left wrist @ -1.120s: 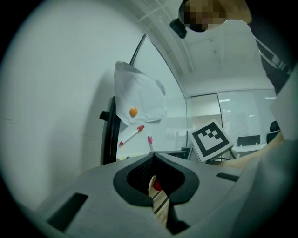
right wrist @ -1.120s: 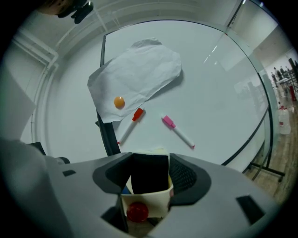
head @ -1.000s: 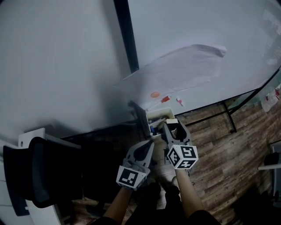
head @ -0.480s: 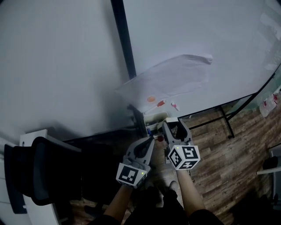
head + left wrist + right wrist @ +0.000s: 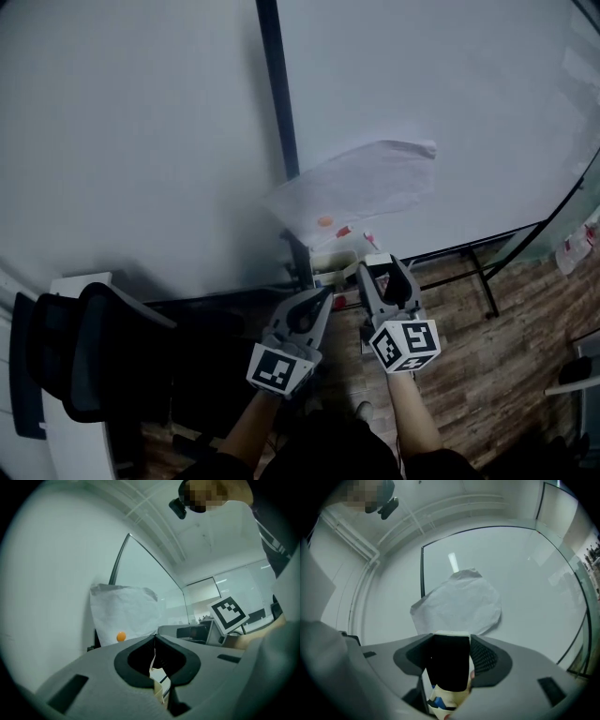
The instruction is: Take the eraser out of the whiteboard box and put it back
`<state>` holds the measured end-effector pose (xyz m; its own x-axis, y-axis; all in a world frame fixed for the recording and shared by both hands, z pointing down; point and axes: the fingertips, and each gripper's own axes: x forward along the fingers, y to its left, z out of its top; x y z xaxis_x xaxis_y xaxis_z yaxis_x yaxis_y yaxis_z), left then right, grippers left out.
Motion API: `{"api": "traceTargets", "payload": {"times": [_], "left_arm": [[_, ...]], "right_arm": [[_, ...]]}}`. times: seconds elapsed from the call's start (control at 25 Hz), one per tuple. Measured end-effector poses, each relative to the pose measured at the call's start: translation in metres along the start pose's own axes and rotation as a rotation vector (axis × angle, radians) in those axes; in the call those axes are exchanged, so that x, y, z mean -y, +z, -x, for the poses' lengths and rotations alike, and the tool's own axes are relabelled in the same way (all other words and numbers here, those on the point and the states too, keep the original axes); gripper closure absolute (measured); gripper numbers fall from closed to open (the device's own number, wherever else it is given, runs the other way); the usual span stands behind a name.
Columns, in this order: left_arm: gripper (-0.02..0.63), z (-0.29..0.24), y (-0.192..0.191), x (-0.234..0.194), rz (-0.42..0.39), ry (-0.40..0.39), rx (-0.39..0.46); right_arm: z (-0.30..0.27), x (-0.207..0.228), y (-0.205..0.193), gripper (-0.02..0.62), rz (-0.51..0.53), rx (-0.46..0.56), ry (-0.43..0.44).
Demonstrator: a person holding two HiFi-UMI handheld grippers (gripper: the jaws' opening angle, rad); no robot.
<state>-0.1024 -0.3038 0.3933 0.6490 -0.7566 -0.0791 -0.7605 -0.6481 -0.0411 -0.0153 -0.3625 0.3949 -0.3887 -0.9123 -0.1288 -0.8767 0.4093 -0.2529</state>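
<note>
The right gripper (image 5: 448, 642) is clamped on the eraser (image 5: 450, 667) — long axis along the jaws, pale end pointing toward the whiteboard (image 5: 450, 94) — just above the whiteboard box (image 5: 335, 260). The left gripper (image 5: 154, 637) is closed, empty. A second ago the eraser sat over the box's opening; now it hangs nearer its right edge.

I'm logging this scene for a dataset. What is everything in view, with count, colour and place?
whiteboard: one, white, filling the background
paper sheet: one, white, on the whiteboard
dot: one, orange, low on the paper sheet
whiteboard box: one, whitish, below the paper sheet
eraser: one, black, between the right gripper jaws
chair: one, dark, lower left
floor: one, brown wood, lower right
left gripper: one, grey, jaws together, empty
right gripper: one, grey, shut on the eraser
</note>
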Motion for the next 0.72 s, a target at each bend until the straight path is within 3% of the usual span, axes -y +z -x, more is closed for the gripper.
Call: {"api": "traceTargets", "payload": {"times": [0.32,0.72], "left_arm": [[0.601,0.006,0.057,0.026,-0.107,0.008,0.084],[0.601,0.007,0.099,0.057,-0.212,0.014,0.147]], "right_arm": [[0.034,-0.013,0.083,0.358,0.093,0.153,0.085],[0.066,-0.018,0.134,0.358,0.155,0.252,0.141]]}}
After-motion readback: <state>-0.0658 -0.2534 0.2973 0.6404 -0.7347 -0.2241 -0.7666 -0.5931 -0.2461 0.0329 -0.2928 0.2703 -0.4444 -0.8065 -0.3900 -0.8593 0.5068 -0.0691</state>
